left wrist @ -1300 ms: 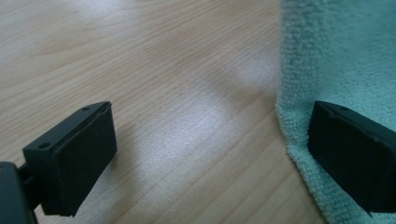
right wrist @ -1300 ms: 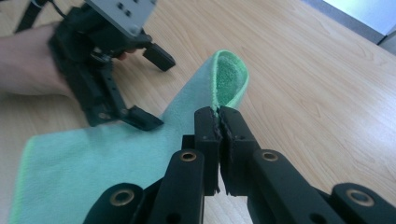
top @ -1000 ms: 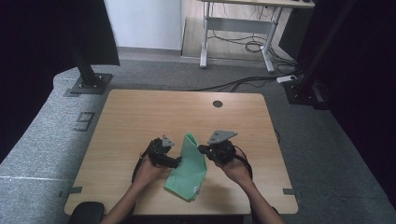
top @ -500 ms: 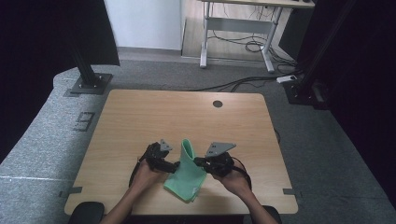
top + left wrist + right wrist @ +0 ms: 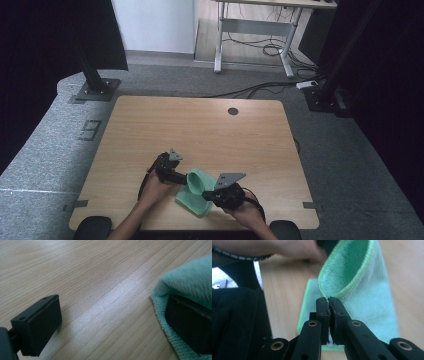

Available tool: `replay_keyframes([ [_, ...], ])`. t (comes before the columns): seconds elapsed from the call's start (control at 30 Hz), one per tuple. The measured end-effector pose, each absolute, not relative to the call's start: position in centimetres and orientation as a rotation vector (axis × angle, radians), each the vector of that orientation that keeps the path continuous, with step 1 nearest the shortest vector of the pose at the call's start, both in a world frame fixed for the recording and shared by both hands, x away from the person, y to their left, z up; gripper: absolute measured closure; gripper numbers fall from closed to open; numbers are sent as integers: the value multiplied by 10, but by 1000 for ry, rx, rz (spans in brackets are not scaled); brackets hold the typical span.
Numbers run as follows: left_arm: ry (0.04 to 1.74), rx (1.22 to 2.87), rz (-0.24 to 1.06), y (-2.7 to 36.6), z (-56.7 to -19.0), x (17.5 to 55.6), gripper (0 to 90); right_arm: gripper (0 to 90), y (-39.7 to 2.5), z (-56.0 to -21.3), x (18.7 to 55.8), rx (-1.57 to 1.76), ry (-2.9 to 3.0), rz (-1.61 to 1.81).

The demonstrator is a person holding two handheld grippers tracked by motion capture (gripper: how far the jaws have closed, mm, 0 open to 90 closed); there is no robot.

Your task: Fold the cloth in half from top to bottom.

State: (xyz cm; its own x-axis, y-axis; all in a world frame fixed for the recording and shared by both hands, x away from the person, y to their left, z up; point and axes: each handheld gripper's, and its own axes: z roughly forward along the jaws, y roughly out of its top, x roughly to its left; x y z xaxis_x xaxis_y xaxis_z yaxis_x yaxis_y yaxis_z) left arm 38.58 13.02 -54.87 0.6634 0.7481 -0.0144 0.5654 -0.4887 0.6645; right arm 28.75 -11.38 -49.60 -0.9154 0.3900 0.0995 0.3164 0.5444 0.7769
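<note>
A green cloth (image 5: 192,200) lies near the table's front edge, one edge lifted and curled into a loop. My right gripper (image 5: 329,303) is shut on the hem of that raised edge, and the cloth (image 5: 364,287) arches up and away from its jaws. In the high view the right gripper (image 5: 212,192) sits at the cloth's right side and the left gripper (image 5: 179,176) at its left. My left gripper (image 5: 112,315) stands open, low over the wood. One finger (image 5: 37,325) rests on bare table. The other finger (image 5: 190,325) is tucked under the cloth's fold (image 5: 190,275).
The wooden table (image 5: 200,130) has a round cable hole (image 5: 233,111) at its back middle. Both forearms come in over the front edge. A hand (image 5: 294,248) and a dark sleeve (image 5: 237,315) sit close to the left of the right gripper's jaws.
My right gripper has drawn the cloth's edge toward the table's front, and the raised fold has dropped lower and curled over. The left gripper has stayed in place.
</note>
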Motion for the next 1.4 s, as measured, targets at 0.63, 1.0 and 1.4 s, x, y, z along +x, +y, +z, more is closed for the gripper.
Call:
replay_keyframes([
  [0.63, 964, 2228, 361, 152, -517, 387, 42, 846, -102, -540, 278, 692, 2769, 1228],
  [1.0, 739, 2239, 252, 105, -491, 367, 47, 831, -103, -540, 277, 700, 2762, 1239],
  [1.4, 766, 2345, 216, 138, -515, 342, 57, 675, -108, -532, 277, 708, 2749, 1257],
])
